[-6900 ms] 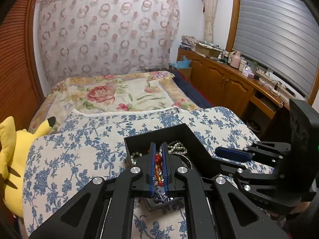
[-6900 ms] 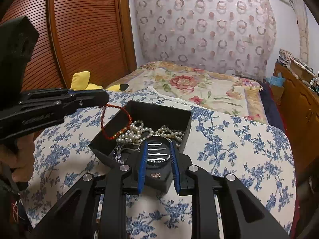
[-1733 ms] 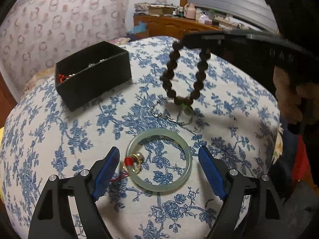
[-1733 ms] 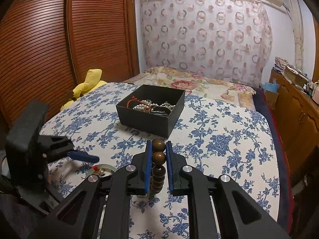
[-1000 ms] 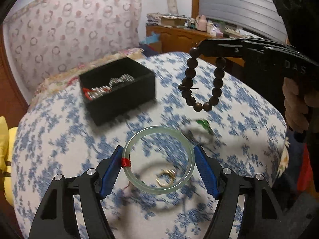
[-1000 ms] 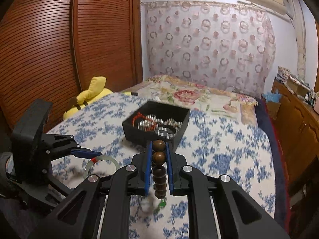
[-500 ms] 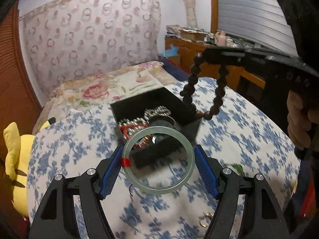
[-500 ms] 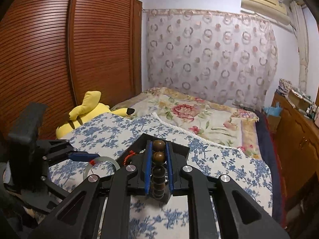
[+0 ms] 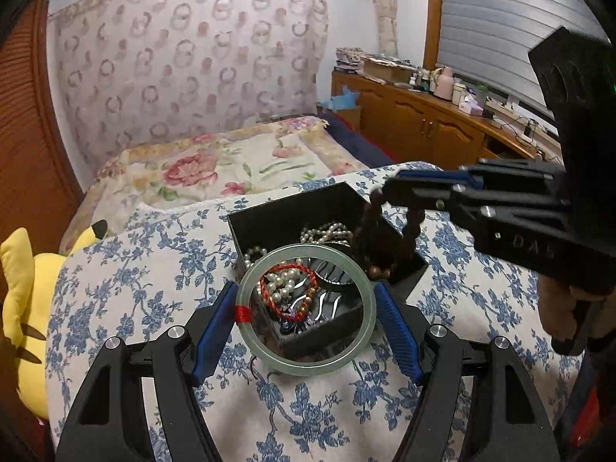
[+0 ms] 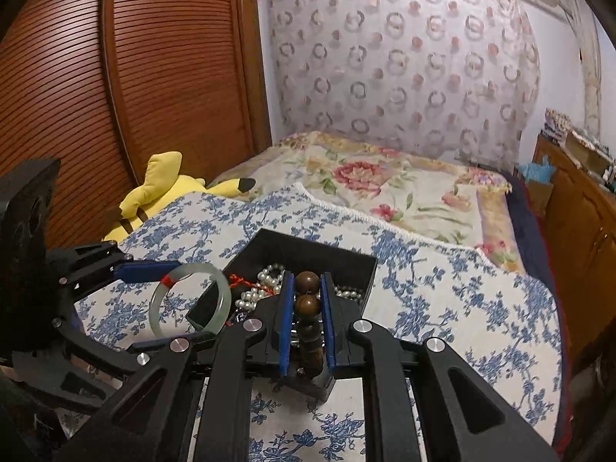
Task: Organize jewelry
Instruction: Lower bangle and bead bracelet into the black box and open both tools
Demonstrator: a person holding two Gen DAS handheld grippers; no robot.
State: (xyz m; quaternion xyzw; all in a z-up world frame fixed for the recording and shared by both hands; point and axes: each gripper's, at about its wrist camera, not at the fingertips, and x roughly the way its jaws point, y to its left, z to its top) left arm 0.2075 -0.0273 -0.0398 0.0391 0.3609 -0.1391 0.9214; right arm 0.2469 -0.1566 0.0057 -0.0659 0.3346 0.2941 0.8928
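My left gripper (image 9: 306, 317) is shut on a pale green jade bangle (image 9: 358, 340) with a red thread wrap and holds it over the near corner of the black jewelry box (image 9: 292, 211). The bangle also shows in the right wrist view (image 10: 223, 300). My right gripper (image 10: 307, 319) is shut on a dark brown bead bracelet (image 10: 307, 285), which hangs over the box's right side (image 9: 412, 231). The box (image 10: 308, 248) holds pearls (image 9: 281, 281), a red cord bracelet (image 9: 265, 288) and other pieces.
The box sits on a table under a blue floral cloth (image 9: 154, 261). A yellow plush toy (image 9: 19, 296) lies at the left. A bed with a floral cover (image 9: 215, 161) lies behind, and wooden cabinets (image 9: 423, 131) stand to the right.
Both grippers have carried their pieces forward over the box. The bangle and the bead bracelet now hang lower and closer to the box's inside.
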